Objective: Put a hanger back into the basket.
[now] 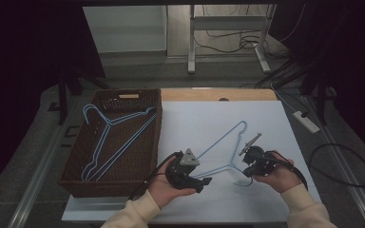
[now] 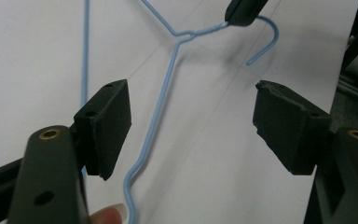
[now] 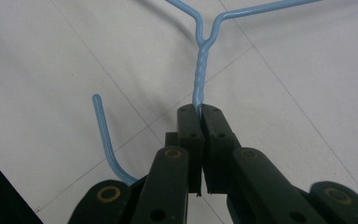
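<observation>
The right gripper (image 3: pixel 200 109) has its jaws pressed together on the twisted neck of the blue wire hanger (image 3: pixel 199 79), pinching it just below the point where the two shoulders fork apart. The hook (image 3: pixel 103 135) curls back beside that gripper, on the left in the right gripper view, its free tip clear of the sheet lines. Ahead of the pinch, bare white table cover (image 1: pixel 204 118) stretches away.

The left gripper (image 2: pixel 191 121) stands spread, its two black pads well apart. One shoulder wire of the hanger runs up between them, nearer the left pad in the left gripper view, and touches neither pad. A fingertip (image 2: pixel 109 215) shows at the bottom edge, just beside the bend of the wire. Beyond the pads the wire climbs to the neck, where the other gripper's tip holds it, with the hook arching past on the far side.

From above, both hands sit near the front edge of the white cover, the left hand (image 1: pixel 168 185) cradling its gripper from below and the right hand (image 1: pixel 278 173) just beyond the hanger's hook. The hanger fans away from the right gripper toward the middle of the cover, thin, pale blue and triangular. Past the left gripper, the brown wicker basket (image 1: pixel 157 137) stands against the cover's edge, its wall forming a raised border there; two more blue hangers (image 1: pixel 109 142) lie inside it. Farther off, a wooden table edge (image 1: pixel 247 94) bounds the cover.
</observation>
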Demonstrator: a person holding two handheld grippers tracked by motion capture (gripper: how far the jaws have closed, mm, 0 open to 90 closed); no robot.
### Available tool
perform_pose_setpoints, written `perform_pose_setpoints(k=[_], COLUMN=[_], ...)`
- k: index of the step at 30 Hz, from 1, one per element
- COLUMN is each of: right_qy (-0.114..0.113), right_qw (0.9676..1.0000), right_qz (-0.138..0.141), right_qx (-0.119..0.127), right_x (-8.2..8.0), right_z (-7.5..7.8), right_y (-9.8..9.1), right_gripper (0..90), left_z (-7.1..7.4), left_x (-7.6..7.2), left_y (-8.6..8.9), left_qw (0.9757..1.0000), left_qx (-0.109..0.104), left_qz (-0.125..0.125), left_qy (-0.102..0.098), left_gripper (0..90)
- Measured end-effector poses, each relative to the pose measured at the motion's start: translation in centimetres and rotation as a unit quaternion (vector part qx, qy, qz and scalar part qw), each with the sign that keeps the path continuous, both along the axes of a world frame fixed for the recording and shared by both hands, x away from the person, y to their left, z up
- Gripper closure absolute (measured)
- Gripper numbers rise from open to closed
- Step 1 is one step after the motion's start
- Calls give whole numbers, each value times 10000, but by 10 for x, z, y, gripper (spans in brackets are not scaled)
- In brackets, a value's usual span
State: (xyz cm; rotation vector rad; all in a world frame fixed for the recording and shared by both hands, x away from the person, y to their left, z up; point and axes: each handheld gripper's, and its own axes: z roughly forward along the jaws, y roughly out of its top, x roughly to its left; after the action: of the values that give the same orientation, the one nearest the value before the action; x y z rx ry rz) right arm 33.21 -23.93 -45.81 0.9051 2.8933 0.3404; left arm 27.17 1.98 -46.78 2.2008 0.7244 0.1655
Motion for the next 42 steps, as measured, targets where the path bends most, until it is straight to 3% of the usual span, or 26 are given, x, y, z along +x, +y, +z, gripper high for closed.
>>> perform_pose_setpoints(k=[7, 23, 27, 38, 42], right_qy=[-20, -26, -38, -69, -139], right_qw=[10000, 10000, 10000, 9999, 9996], right_qz=[-7, 2, -1, 3, -55], right_qx=[-15, -1, -1, 97, 249], right_x=[-1, -1, -1, -3, -3], right_z=[3, 8, 9, 15, 18], right_y=[1, 1, 1, 1, -1], right_gripper=[874, 874, 874, 874, 860], left_z=[-18, -49, -52, -53, -51], left_x=[14, 39, 42, 47, 47], left_y=[-18, -38, -42, -47, -46], left_qw=[9998, 9974, 9968, 9950, 9949], left_qx=[183, 708, 776, 939, 963], left_qz=[14, -61, -139, -287, -295], left_qy=[127, 125, 134, 158, 94], left_gripper=[295, 368, 432, 806, 824])
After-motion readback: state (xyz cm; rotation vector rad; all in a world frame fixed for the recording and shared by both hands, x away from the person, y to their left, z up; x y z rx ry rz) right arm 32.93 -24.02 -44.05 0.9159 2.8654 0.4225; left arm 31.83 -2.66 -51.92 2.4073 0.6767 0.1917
